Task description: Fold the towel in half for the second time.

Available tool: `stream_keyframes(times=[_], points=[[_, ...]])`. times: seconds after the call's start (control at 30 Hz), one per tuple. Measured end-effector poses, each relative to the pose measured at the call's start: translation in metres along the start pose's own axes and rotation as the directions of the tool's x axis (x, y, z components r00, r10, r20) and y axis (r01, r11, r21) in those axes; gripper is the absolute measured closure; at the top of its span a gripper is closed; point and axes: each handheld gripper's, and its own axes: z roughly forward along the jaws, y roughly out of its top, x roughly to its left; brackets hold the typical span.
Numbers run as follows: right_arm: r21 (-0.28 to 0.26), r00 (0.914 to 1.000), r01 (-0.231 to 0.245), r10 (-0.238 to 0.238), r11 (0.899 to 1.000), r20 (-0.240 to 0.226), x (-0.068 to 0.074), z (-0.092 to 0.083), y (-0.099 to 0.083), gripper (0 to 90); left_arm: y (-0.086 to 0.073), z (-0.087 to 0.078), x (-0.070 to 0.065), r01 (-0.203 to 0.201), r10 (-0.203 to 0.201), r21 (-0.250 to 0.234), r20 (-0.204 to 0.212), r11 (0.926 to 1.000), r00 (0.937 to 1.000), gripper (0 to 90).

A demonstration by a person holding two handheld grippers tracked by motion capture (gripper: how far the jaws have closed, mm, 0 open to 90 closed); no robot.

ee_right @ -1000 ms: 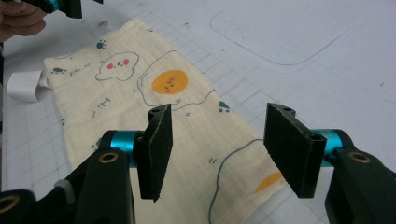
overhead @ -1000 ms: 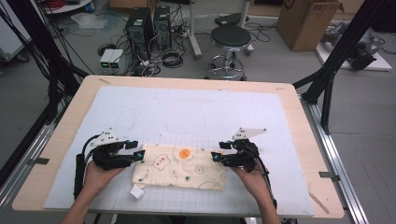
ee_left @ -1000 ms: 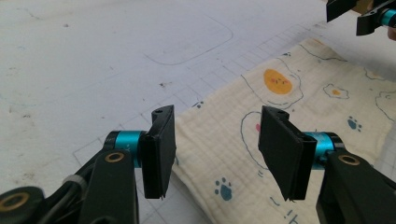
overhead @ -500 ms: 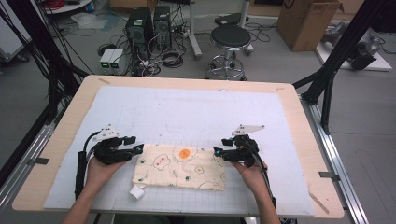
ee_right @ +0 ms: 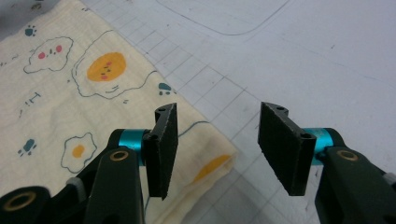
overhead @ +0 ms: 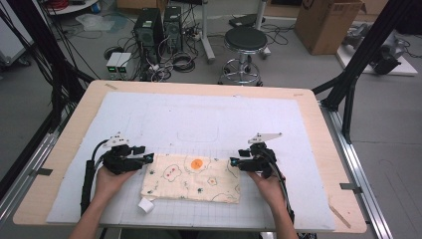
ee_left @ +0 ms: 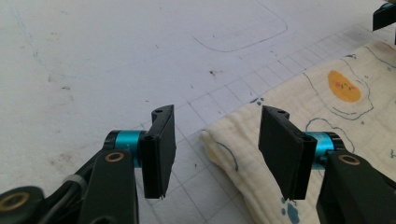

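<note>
A cream folded cloth (overhead: 191, 178) printed with fried eggs lies flat on the white mat near the front edge. My left gripper (overhead: 148, 160) rests at its far left corner. In the left gripper view, the left gripper (ee_left: 212, 149) is open, with the corner of the cloth (ee_left: 233, 154) between the jaws and untouched. My right gripper (overhead: 233, 162) sits at the far right corner. In the right gripper view, the right gripper (ee_right: 217, 149) has just been closing, but its pads still stand clear of the cloth (ee_right: 70, 93) corner between them.
A small white scrap (overhead: 146, 205) lies just off the cloth's near left corner. The white gridded mat (overhead: 199, 117) covers most of the wooden table (overhead: 318, 124). A stool (overhead: 245, 40), computers and boxes stand on the floor beyond.
Both grippers have edged slightly away from the person, towards the cloth's far corners. The cloth has not moved.
</note>
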Motion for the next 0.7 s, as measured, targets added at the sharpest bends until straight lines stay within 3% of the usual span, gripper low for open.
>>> stream_keyframes(times=[0.13,0.2,0.3,0.57,0.7], points=[[0.006,1.0000,-0.009,0.009,1.000,-0.001,-0.003,0.001,-0.001,50.9,-0.001,0.003,0.000,0.002,-0.002,0.009,-0.001,1.0000,1.0000,46.5],[0.011,0.9999,-0.015,0.015,1.000,0.006,-0.004,0.002,-0.002,51.2,-0.001,0.004,0.000,0.007,-0.007,0.015,-0.032,0.9999,0.9995,48.1],[0.023,0.9996,-0.027,0.027,0.999,0.011,-0.006,0.004,-0.003,53.4,-0.002,0.006,0.003,0.039,-0.039,0.007,-0.040,0.9992,0.9984,49.3],[0.045,0.9986,-0.053,0.053,0.998,-0.001,-0.008,0.007,-0.004,55.8,-0.004,0.012,0.003,0.038,-0.037,0.048,-0.027,0.9981,0.9989,50.6],[0.064,0.9987,-0.050,0.051,0.997,-0.008,-0.008,0.011,-0.005,58.4,-0.004,0.015,0.005,0.062,-0.062,0.044,-0.015,0.9971,0.9980,51.1]])
